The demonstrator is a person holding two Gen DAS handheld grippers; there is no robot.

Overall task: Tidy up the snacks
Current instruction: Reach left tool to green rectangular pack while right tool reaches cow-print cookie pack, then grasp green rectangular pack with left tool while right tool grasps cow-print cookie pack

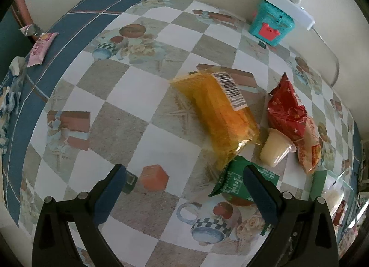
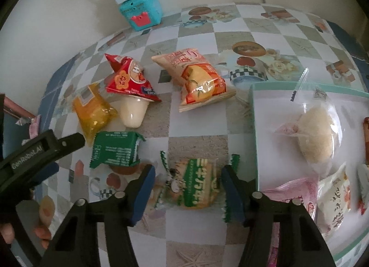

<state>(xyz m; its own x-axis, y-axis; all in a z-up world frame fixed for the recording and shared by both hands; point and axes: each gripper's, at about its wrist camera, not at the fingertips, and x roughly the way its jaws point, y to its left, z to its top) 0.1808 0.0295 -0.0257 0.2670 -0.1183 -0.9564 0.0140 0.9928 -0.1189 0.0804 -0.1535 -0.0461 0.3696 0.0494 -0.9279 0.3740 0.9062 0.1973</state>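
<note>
Snacks lie on a checkered tablecloth. My right gripper [image 2: 188,189] is open, its blue pads on either side of a green-and-clear cracker packet [image 2: 192,186] lying on the table. A green packet [image 2: 115,150], yellow packet [image 2: 93,111], jelly cup [image 2: 133,112], red packet [image 2: 131,80] and orange packet [image 2: 198,80] lie beyond. My left gripper [image 1: 184,188] is open and empty over the cloth, its right finger just over the green packet [image 1: 235,181], near the yellow packet [image 1: 219,110]. The left gripper also shows at the left in the right wrist view [image 2: 53,149].
A clear tray with a green rim [image 2: 253,128] at the right holds a bun in a bag [image 2: 318,135], a pink packet [image 2: 297,188] and a white packet [image 2: 334,202]. A teal toy box [image 2: 143,10] with a white power strip stands by the wall. A pink packet [image 1: 41,49] lies far left.
</note>
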